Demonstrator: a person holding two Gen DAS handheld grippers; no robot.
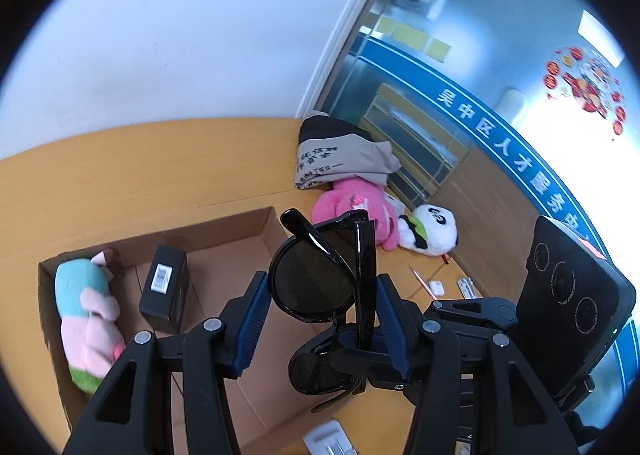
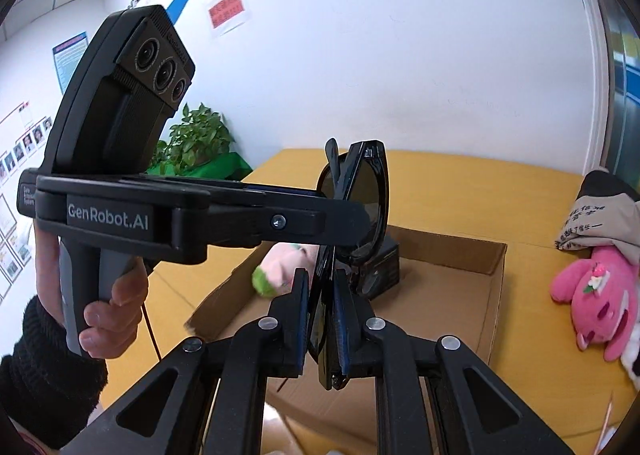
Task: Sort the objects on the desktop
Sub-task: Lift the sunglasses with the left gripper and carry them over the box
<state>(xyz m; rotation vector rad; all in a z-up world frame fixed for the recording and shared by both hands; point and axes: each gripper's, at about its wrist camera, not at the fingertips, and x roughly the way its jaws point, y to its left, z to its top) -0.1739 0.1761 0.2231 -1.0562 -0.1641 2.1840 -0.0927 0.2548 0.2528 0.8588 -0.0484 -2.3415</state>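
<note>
Item, nearest: right gripper (image 2: 322, 319), jaws drawn almost together, pinching the folded black sunglasses (image 2: 352, 207) flat between its blue pads. The frame is standing on end, its long axis rising up and away from the jaws, one lens low between the pads and the other high above them.

Item, alongside: left gripper (image 1: 320, 319), reaching in from the right gripper's left side, held by a hand (image 2: 112, 307) in a dark sleeve. Its jaws are standing about half apart and bracketing the upper lens; in the left wrist view the far pad is lying against the folded temples while the near pad is only at the lens rim, so whether it is truly clamping cannot be told. The right gripper is judged to be carrying the load.

Item, directly below and beyond: open cardboard box (image 1: 224, 227) on the yellow desk (image 1: 140, 159), already holding a pastel plush toy (image 1: 86, 315) and a small black carton (image 1: 166, 289). The sunglasses are hanging above its near floor, clear of it; the likely next move is straight down and in.

Item, farther off, outside the box: pink plush (image 1: 352, 207), panda plush (image 1: 432, 231), a grey printed bag (image 1: 340, 159), all unsorted.
</note>
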